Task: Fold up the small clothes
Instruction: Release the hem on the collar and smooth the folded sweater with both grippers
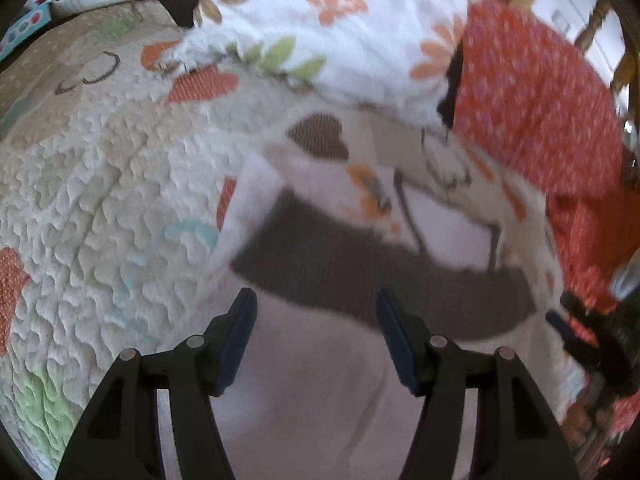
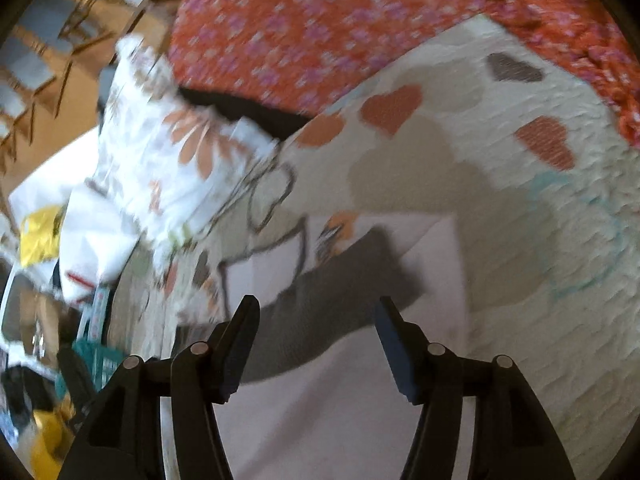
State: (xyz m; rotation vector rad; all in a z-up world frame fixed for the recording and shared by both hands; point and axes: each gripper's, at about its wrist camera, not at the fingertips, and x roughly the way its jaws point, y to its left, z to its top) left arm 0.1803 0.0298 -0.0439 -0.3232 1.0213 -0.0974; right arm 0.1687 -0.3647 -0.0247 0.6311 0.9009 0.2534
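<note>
Left wrist view: both grippers, left gripper [image 1: 316, 304] and right gripper [image 2: 316, 312], gape empty over the garment [image 1: 320, 380]. A fold looks just laid; next, grab a near edge.

One garment [image 1: 360, 280], two pillows [image 1: 320, 20], one quilt [image 1: 100, 180]
</note>
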